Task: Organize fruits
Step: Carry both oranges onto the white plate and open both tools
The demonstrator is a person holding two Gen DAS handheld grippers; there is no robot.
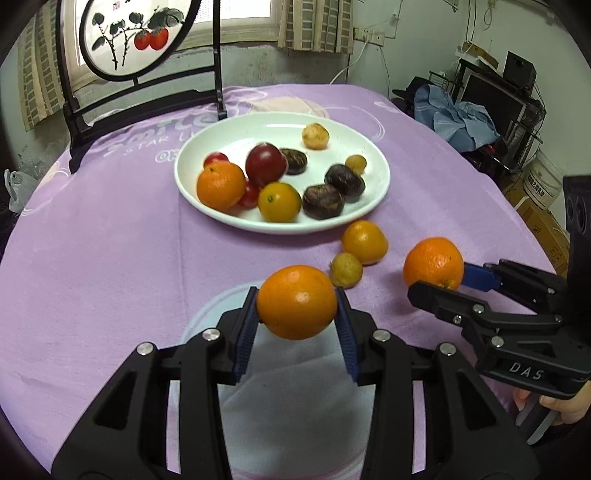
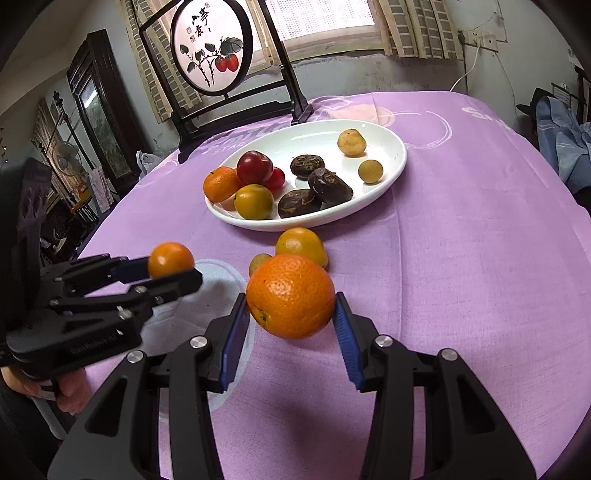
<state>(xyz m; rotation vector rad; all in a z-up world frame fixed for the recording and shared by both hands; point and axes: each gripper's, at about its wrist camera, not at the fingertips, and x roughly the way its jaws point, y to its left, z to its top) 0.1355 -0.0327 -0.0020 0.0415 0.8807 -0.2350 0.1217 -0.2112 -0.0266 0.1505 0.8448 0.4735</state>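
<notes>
My left gripper (image 1: 296,306) is shut on a small orange (image 1: 296,301) and holds it above the purple tablecloth; it also shows in the right wrist view (image 2: 170,259). My right gripper (image 2: 291,314) is shut on a larger orange (image 2: 290,295), also lifted; in the left wrist view it is at the right (image 1: 434,264). A white plate (image 1: 376,184) farther back holds several fruits: oranges, red plums, dark chestnut-like fruits and small yellow ones. A yellow-orange fruit (image 1: 364,242) and a small yellowish fruit (image 1: 345,269) lie on the cloth just before the plate.
A dark wooden stand with a round painted panel (image 1: 129,33) stands behind the plate on the left. The round table (image 2: 480,258) drops off at left and right. Clutter and a monitor stand (image 1: 491,103) sit beyond the right edge.
</notes>
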